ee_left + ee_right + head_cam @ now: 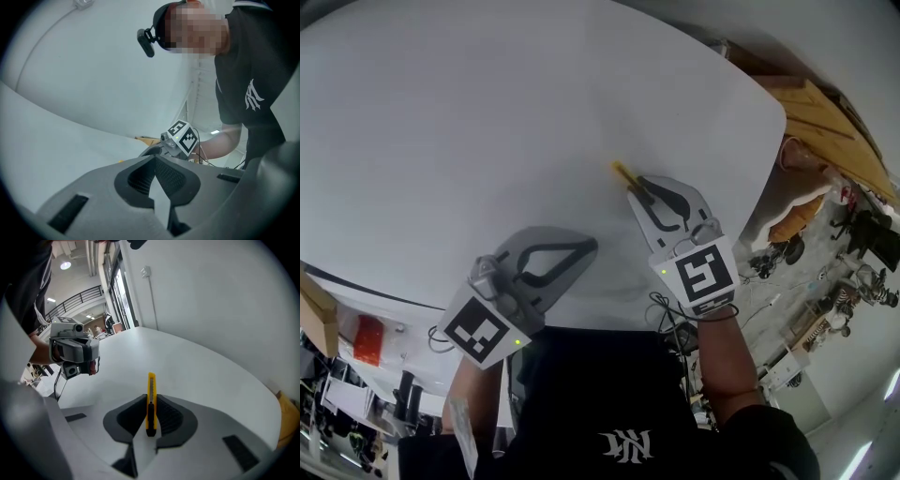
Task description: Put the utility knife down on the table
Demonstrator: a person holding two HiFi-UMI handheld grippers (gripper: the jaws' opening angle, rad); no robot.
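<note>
A yellow utility knife [151, 399] with a black slider stands clamped between the jaws of my right gripper [151, 414], its tip pointing away over the white table [197, 366]. From the head view its yellow tip [623, 172] pokes out ahead of the right gripper [649, 192], just above the tabletop [487, 122]. My left gripper [586, 247] hangs near the table's front edge, shut with nothing in it; its pads [161, 176] meet in its own view.
The round white table fills most of the scene. Wooden boards [825, 117] lie beyond its right edge. Cluttered floor and shelving [337, 337] show at the lower left, cables and gear [806, 319] at the lower right.
</note>
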